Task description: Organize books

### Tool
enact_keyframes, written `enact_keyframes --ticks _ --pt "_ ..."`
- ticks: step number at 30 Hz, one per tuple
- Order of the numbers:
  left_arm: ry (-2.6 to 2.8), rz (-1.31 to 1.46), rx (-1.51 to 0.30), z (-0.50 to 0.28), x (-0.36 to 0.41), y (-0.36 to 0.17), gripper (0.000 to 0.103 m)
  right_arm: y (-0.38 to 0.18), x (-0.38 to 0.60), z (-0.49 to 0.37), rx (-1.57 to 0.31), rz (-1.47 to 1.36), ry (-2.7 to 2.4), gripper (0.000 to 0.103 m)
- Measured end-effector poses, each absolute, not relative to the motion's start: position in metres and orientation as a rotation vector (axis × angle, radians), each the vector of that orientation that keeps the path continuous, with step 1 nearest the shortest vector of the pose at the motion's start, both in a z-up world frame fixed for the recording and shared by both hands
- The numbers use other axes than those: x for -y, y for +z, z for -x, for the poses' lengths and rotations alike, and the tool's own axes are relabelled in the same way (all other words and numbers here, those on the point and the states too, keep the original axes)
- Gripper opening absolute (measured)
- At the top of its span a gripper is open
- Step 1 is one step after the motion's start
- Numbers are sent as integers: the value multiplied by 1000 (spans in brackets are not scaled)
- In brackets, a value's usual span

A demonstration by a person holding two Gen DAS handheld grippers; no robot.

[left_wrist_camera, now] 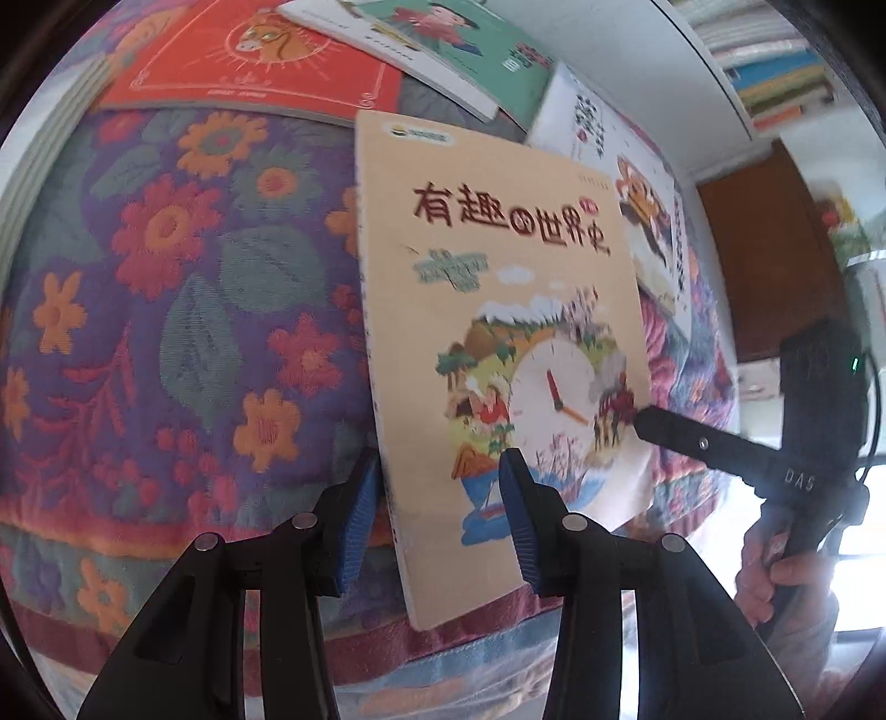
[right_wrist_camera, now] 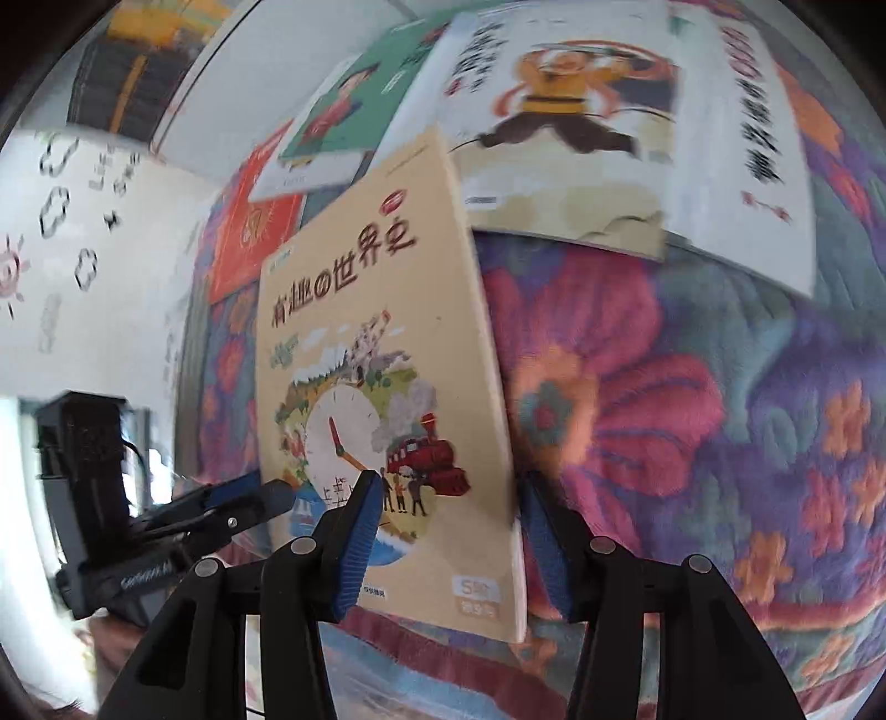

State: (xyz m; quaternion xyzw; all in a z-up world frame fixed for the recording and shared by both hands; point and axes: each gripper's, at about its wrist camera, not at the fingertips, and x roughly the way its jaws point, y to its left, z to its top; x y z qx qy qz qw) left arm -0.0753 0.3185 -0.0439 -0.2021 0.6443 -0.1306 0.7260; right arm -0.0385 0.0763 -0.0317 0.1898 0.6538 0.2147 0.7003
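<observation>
Beige history book [left_wrist_camera: 498,332] is hanging in the air over the floral quilt [left_wrist_camera: 166,332], cover facing both cameras. Its long axis is running straight away from both sets of jaws, toward the red book [left_wrist_camera: 249,61], green book [left_wrist_camera: 443,44] and white book [right_wrist_camera: 609,111] lying flat further back.

The left gripper [left_wrist_camera: 437,498] is sitting on the near corner on the spine side. Its jaws are fairly narrow with the cover going in between the pads, so I'm reading that as the actual grip.

The right gripper [right_wrist_camera: 448,531] is straddling the other near corner. Its jaws are standing wider, and the outer pad looks just clear of the page edge, so it doesn't seem to be pinching anything.

I'm guessing the left hand is doing the carrying, so wherever this book is going, that side is steering it.
</observation>
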Motion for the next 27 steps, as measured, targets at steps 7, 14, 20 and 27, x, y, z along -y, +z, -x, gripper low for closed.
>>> enact_keyframes --ticks 7,14,20,27 --pt "-397 484 -1447 64 -328 -49 42 -36 -93 28 -1460 -324 537 51" --pt "-440 726 -1441 53 -349 -65 39 -43 -92 16 -1459 -399 596 51" --pt "-423 767 -1437 44 -355 -69 26 -48 -92 4 -1474 -462 644 51" --pt "-307 654 -1459 44 -344 -59 29 -44 -97 -1 -1484 -380 621 33"
